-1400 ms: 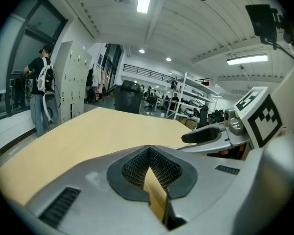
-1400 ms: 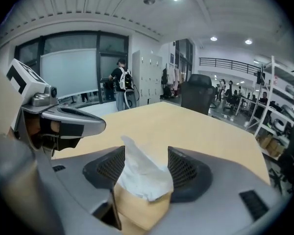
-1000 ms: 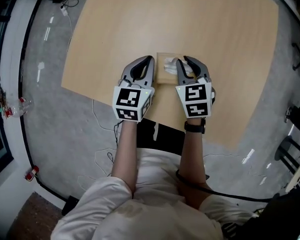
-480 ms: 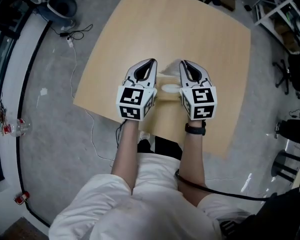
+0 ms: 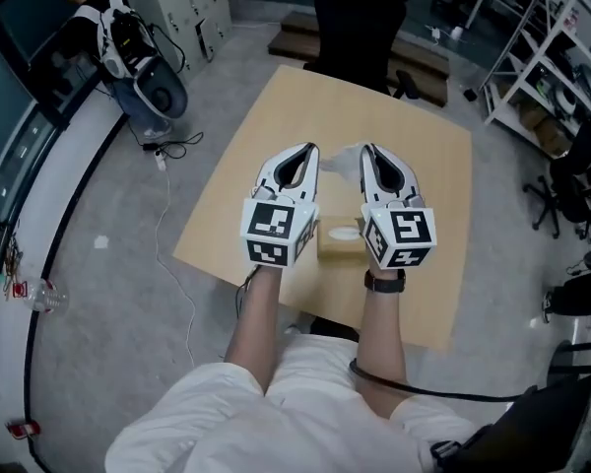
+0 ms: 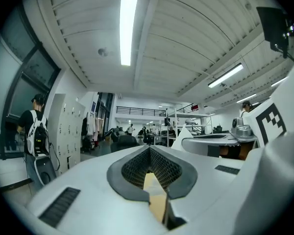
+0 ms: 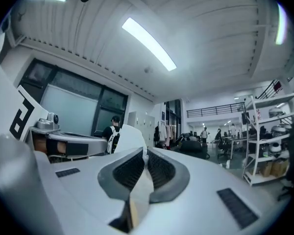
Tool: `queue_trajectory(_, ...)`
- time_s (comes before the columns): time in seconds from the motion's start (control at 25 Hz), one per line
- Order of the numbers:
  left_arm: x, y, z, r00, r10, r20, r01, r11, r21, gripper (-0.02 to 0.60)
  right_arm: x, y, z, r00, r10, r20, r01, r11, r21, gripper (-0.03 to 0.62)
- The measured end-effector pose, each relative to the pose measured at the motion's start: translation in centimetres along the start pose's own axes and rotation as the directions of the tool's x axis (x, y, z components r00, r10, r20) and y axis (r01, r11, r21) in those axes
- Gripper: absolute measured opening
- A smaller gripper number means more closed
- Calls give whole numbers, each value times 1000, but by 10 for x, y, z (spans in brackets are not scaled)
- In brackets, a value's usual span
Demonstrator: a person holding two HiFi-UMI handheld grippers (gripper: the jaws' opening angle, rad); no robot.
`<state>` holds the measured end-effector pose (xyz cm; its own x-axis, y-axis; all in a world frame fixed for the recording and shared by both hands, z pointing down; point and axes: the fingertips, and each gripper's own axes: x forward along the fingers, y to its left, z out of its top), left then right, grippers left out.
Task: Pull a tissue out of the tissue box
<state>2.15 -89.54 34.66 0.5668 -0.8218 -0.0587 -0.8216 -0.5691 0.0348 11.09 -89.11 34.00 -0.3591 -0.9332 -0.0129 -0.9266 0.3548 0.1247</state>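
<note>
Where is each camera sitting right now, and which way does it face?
Head view: on the person's head, looking steeply down at the table and tissue box; both forearms, left gripper and right gripper show.
Left gripper view: on the left gripper, facing level toward lockers; its shut jaws show, with the right gripper's marker cube beside them.
Right gripper view: on the right gripper, facing level across the room; its jaws pinch the tissue.
Shared: both gripper views catch the tissue and the person with a backpack.

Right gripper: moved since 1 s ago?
Yes. The right gripper has risen off the tissue box, its jaws having just closed on the tissue.
</note>
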Motion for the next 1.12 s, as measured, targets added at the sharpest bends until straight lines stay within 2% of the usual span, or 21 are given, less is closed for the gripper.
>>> queue_trajectory(0.16, -9, -3, 22, 998, 3, 56, -3, 1000, 7, -11, -18, -8, 31, 992, -81, 92, 83, 997, -11, 18)
queue_trajectory(0.36, -21, -10, 38, 994, -16, 106, 15, 1000, 15, -11, -40, -18, 41, 981, -151, 121, 150, 989, 11, 17)
queue_trajectory(0.52, -24, -19, 35, 994, -40, 104, 40, 999, -4, -11, -53, -20, 38, 979, -167, 120, 166, 986, 18, 17)
queue_trajectory(0.68, -27, -40, 40, 988, -116, 105, 108, 991, 78, -11, -63, -22, 36, 975, -182, 128, 180, 983, 29, 17)
queue_trajectory(0.8, -29, -40, 36, 992, -90, 91, 84, 994, 66, -11, -70, -21, 35, 973, -191, 127, 188, 981, 37, 17)
queue_trajectory(1.12, -32, -41, 26, 992, -82, 92, 79, 996, 36, -11, -78, -20, 27, 975, -193, 110, 191, 981, 32, 18)
